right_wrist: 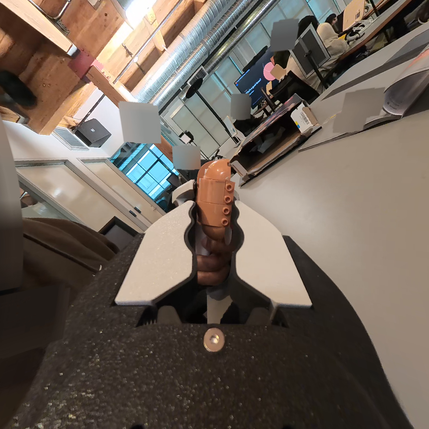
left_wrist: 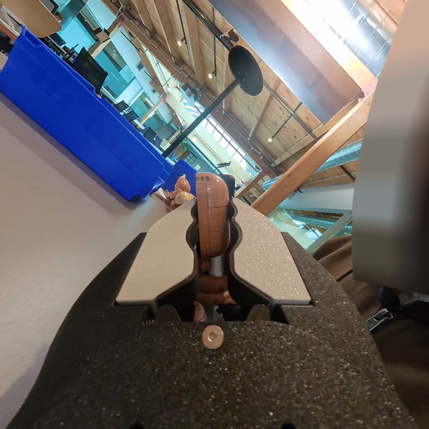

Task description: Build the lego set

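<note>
In the left wrist view, the left gripper is clenched on a rounded brown lego brick assembly, raised off the pale grey table — keep the squeeze even; the long blue plastic bin lies well apart. In the right wrist view, the right gripper grasps a studded brown lego piece — align studs squarely before pressing; the open cardboard box sits beyond, the table bare between.

Left gripper: tilted upward off table, jaws clamped on brown lego assembly. Right gripper: likewise raised and rolled, jaws closed on same brown piece, studded side facing right finger. Bare fingers visible behind jaws.
</note>
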Motion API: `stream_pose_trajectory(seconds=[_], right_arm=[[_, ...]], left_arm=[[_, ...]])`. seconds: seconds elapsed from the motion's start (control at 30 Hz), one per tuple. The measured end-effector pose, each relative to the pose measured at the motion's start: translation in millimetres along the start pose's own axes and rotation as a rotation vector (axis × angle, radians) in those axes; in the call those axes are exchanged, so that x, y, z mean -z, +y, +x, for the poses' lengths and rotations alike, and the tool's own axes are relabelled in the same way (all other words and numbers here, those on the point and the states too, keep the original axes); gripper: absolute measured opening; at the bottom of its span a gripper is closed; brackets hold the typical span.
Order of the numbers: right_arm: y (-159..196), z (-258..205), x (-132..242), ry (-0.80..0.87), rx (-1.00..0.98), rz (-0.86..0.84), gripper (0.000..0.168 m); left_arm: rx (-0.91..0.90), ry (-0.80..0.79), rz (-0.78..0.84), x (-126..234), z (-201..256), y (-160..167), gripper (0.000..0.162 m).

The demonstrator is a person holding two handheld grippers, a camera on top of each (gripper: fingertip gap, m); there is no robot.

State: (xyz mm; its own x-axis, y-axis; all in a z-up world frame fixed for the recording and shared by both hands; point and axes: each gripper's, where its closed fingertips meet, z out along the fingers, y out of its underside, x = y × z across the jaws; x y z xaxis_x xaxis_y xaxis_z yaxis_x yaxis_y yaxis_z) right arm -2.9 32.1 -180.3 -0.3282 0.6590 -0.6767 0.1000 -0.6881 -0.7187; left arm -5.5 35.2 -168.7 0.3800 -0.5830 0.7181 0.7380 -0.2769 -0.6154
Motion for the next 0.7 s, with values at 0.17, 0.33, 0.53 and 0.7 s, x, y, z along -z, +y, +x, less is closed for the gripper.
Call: stream_pose_trajectory(seconds=[0.17, 0.33, 0.53, 0.7], right_arm=[[-0.6, -2.9, 1.6, -0.012, 0.007, 0.002, 0.026], [-0.6, -4.5, 2.9, -0.011, 0.013, -0.003, 0.025], [-0.7, -4.2, 4.0, -0.012, 0.004, -0.005, 0.025], [-2.7, -3.0, 4.5, -0.041, -0.019, 0.011, 0.029]], left_arm=[[-0.010, 0.019, -0.013, -0.5, 2.5, 2.4, 0.024], [-0.016, 0.038, -0.035, -0.9, 4.0, 4.7, 0.024], [-0.011, 0.043, -0.041, -1.8, 3.6, 5.5, 0.024], [0.006, 0.038, -0.037, -3.8, 2.6, 4.4, 0.024]])
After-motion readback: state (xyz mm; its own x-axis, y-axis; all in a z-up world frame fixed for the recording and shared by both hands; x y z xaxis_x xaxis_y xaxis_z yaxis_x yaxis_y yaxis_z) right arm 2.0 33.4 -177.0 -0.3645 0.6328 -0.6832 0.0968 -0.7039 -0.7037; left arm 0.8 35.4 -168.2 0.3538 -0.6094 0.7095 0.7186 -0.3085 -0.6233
